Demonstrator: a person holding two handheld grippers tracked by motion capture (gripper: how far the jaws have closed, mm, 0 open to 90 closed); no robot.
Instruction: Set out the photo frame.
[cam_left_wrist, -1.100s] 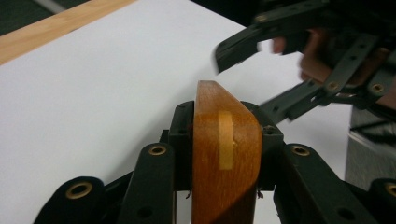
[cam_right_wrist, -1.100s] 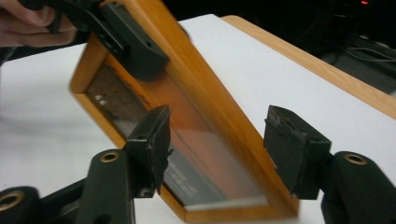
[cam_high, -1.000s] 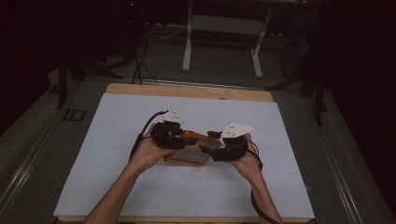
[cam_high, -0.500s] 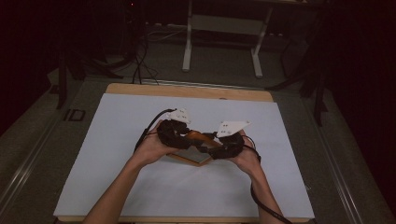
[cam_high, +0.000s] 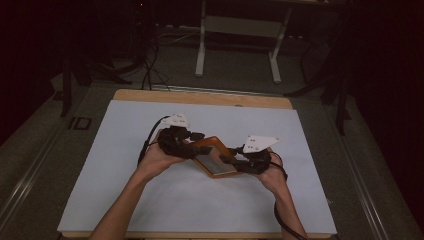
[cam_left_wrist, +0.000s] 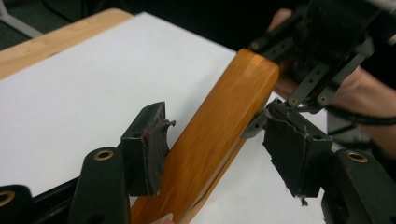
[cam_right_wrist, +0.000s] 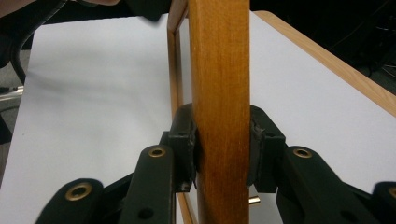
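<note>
Handover nearly done: wooden frame (cam_high: 216, 156), held above the white mat (cam_high: 125, 150), is clamped by right gripper (cam_right_wrist: 223, 149) whose jaws have just been closing, while left gripper (cam_left_wrist: 224, 154), just opened, straddles it unclamped; withdrawal pending.

In the right gripper view the wooden frame (cam_right_wrist: 219, 93) runs off the top and bottom edges; its far end is hidden.

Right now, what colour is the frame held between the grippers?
Orange-brown varnished wood; the frame shows best in the right gripper view.
</note>
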